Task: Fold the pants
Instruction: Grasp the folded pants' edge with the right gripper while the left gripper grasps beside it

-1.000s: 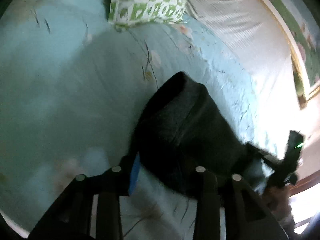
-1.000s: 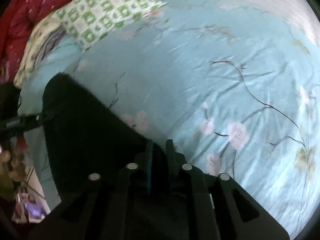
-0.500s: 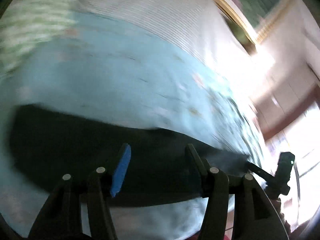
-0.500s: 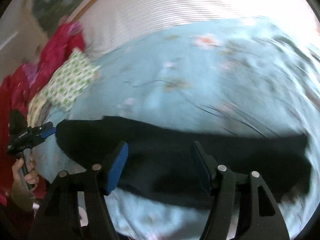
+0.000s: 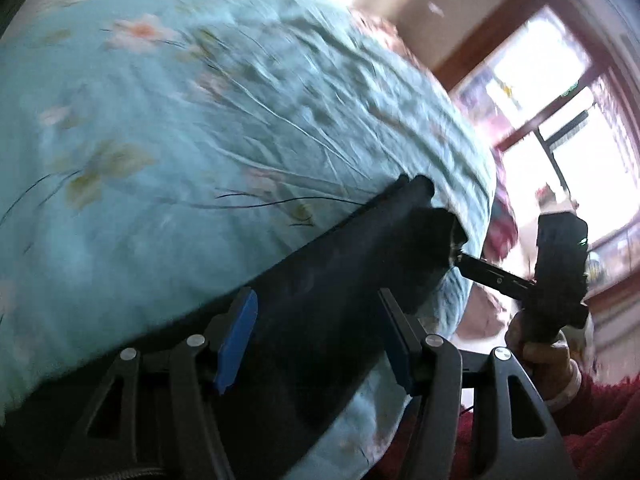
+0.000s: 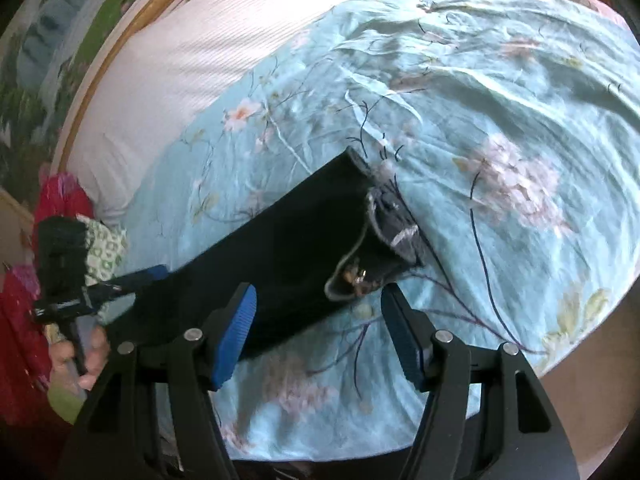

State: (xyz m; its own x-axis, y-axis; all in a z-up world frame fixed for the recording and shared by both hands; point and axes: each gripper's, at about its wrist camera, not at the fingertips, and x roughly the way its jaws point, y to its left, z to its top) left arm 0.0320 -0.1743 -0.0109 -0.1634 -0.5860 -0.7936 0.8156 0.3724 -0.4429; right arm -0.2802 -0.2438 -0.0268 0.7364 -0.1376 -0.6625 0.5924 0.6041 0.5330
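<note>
**Left wrist + right wrist: pants down on bed, both tongs apart**

Left wrist view: my left gripper (image 5: 316, 340) has its jaws apart, blue pads clear on both sides. Jaws have just been opening; the last stretch was small. Pants (image 5: 352, 256) lie as a long dark strip across the bedsheet (image 5: 160, 120), running from under the gripper up and to the right. Cloth sits in the gap between the fingers, but pads don't press it. Can't tell if the fabric touches either pad; frame is blurred.

Far end of the strip, right side of same view: right gripper (image 5: 476, 268) seen side-on, tips at the pants' edge. Hand (image 5: 540, 344) holds its handle, red sleeve (image 5: 600, 412) below. Window (image 5: 560, 100) bright behind.

Right wrist view: right gripper (image 6: 318, 330) jaws apart too, opened w/in the last sec, steady since. Nothing pinched. Pants (image 6: 288, 256) lie flat on the sheet (image 6: 500, 120), waistband end nearest me w/ lining and a button showing, just above the gap between the fingers. Left pad overlaps the pants' lower edge in view; right pad is over bare sheet.

Left gripper (image 6: 140, 278) shows at far left of this view, blue tip at the pants' other end, hand (image 6: 86, 356) under it. Green-check pillow (image 6: 106, 248) just behind it. White ribbed headboard pad (image 6: 180, 60) at top left.
</note>
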